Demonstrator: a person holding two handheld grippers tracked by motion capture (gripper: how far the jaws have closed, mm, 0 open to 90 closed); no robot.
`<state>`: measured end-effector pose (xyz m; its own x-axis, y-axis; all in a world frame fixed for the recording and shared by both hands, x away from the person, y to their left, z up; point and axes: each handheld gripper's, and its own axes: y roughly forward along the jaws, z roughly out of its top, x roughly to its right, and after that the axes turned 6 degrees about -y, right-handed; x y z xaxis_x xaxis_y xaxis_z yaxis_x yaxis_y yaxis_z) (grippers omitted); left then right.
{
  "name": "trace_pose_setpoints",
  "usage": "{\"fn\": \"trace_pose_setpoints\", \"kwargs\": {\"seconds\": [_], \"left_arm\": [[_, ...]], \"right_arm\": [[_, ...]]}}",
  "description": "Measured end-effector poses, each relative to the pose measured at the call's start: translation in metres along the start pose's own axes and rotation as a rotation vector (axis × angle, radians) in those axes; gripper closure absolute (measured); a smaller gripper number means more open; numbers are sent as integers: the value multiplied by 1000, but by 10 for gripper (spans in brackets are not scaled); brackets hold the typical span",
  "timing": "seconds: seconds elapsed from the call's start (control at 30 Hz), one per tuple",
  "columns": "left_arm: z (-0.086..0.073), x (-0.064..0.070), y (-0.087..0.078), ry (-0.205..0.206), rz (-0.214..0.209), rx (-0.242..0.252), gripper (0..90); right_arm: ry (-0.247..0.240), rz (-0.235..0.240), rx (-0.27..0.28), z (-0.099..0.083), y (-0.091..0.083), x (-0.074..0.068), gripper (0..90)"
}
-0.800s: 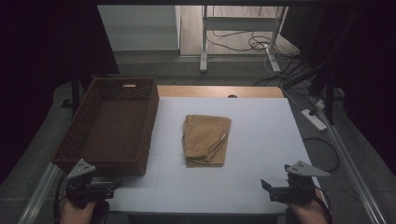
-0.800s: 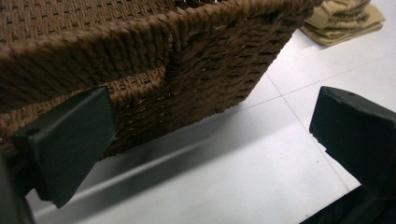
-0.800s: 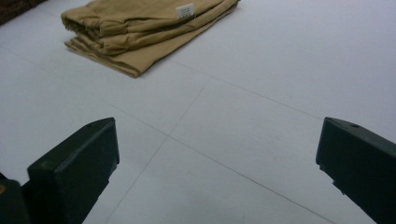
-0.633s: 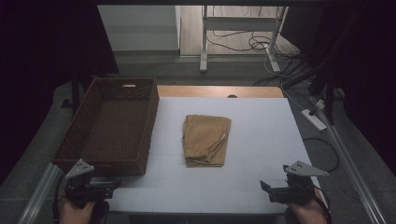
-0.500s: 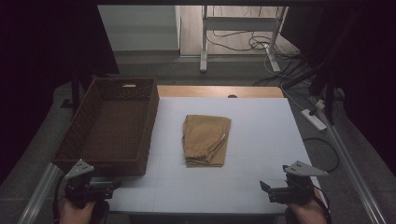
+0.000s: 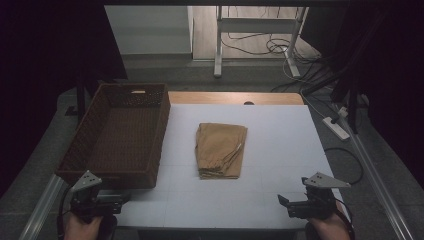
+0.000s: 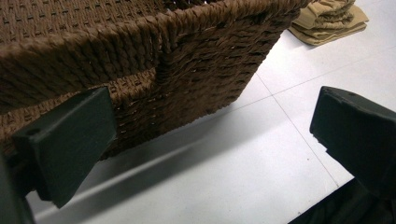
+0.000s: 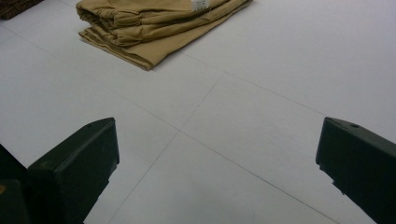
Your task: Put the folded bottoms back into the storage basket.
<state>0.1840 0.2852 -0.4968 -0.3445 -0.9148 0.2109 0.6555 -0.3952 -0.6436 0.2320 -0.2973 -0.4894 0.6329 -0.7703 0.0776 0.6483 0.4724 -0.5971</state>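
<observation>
A folded tan garment (image 6: 220,149) lies in the middle of the white table (image 6: 280,135); it also shows as the tan garment (image 8: 154,23) at the top of the right gripper view and the tan garment (image 7: 329,18) at the top right of the left gripper view. A brown wicker basket (image 6: 117,132) stands empty at the table's left. My left gripper (image 6: 117,202) rests at the front left corner, open, just before the basket's near wall (image 7: 187,79). My right gripper (image 6: 282,204) rests at the front right, open, nothing between its jaws.
Past the table's far edge are a wooden strip (image 6: 235,97), a white stand's legs (image 6: 260,30) and cables on the floor. A power strip (image 6: 338,127) lies to the right. Metal rails (image 6: 380,185) flank the table.
</observation>
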Motion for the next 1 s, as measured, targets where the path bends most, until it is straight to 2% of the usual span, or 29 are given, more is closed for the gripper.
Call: {"fn": "trace_pose_setpoints", "kwargs": {"seconds": [0.3, 0.67, 0.83, 1.0], "left_arm": [[2, 4, -1, 16, -27, 5, 0], [5, 8, 2, 64, -65, 9, 0], [6, 8, 3, 53, -84, 2, 0], [7, 10, 4, 60, -87, 9, 0]], "right_arm": [[-4, 3, 1, 0, 0, 0, 3], [-10, 8, 2, 0, 0, -1, 2], [-15, 9, -2, 0, 0, -1, 2], [-17, 9, -4, 0, 0, -1, 2]]}}
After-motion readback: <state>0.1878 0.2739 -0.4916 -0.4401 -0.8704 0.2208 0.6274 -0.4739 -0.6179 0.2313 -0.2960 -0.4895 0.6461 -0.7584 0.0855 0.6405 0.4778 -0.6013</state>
